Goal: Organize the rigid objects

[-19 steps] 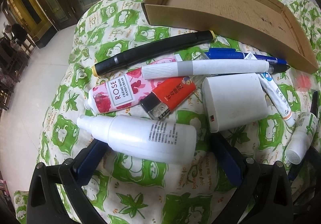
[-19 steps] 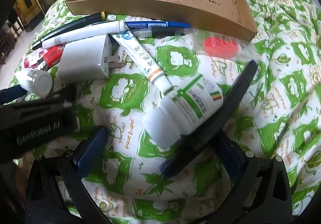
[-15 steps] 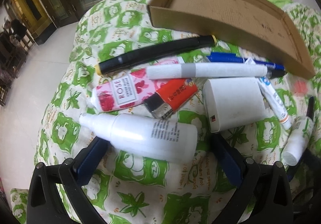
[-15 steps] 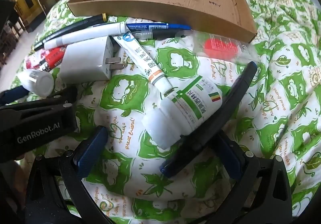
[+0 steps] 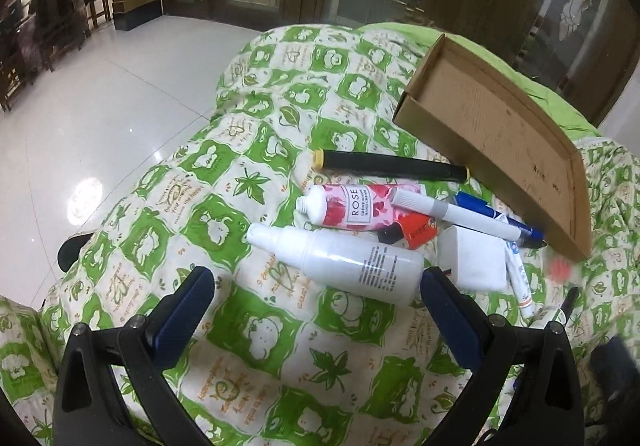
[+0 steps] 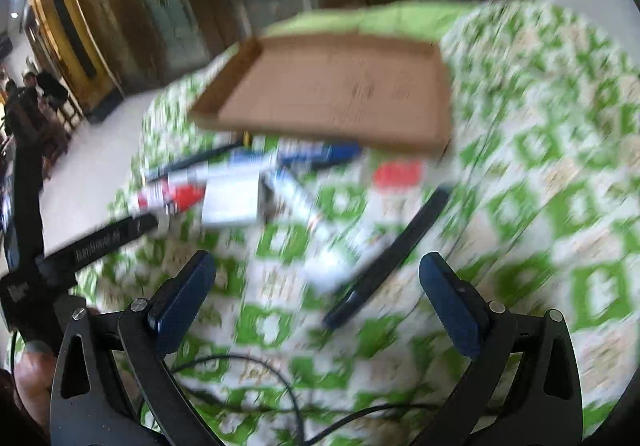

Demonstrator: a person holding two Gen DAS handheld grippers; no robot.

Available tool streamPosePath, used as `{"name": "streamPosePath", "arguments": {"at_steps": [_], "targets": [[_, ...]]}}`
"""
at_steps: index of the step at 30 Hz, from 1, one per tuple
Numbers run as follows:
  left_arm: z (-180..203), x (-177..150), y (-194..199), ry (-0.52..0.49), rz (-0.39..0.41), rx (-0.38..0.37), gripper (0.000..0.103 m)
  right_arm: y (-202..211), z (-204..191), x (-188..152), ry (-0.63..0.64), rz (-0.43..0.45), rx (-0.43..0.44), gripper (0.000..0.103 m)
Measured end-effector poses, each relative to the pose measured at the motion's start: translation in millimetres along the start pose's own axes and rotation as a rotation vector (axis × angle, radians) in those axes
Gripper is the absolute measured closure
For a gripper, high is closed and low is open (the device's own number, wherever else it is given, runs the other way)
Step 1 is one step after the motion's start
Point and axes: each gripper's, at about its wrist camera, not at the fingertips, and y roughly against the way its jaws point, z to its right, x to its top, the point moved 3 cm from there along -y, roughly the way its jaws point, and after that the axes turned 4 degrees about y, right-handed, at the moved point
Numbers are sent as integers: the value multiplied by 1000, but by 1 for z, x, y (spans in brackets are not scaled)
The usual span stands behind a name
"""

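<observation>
Claws (image 5: 316, 294) (image 6: 316, 288) both gape wide, empty.

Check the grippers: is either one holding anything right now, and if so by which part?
Nothing is held. The left gripper is open, with the white spray bottle lying loose just ahead of it. The right gripper is open over the quilt.

Your right wrist view is smeared by motion: print on the shallow brown cardboard tray (image 6: 340, 94) is unreadable. In your left view, the orange lighter (image 5: 416, 232) is half hidden under the white marker pen (image 5: 452, 214); the red-capped item (image 5: 560, 269) is a blur.
</observation>
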Motion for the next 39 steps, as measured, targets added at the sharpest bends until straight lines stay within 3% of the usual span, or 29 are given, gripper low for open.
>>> {"name": "streamPosePath", "arguments": {"at_steps": [5, 8, 10, 27, 39], "targets": [[17, -1, 5, -59, 20, -11, 0, 41, 29, -4, 20, 96, 4, 0], [27, -1, 7, -116, 37, -7, 0, 38, 33, -4, -2, -4, 38, 0], [35, -2, 7, -150, 48, -2, 0, 2, 13, 8, 1, -78, 28, 0], [47, -5, 12, -220, 73, -8, 0, 9, 13, 11, 15, -18, 37, 0], [59, -10, 15, -282, 87, -16, 0, 13, 21, 29, 106, 23, 17, 3]]}}
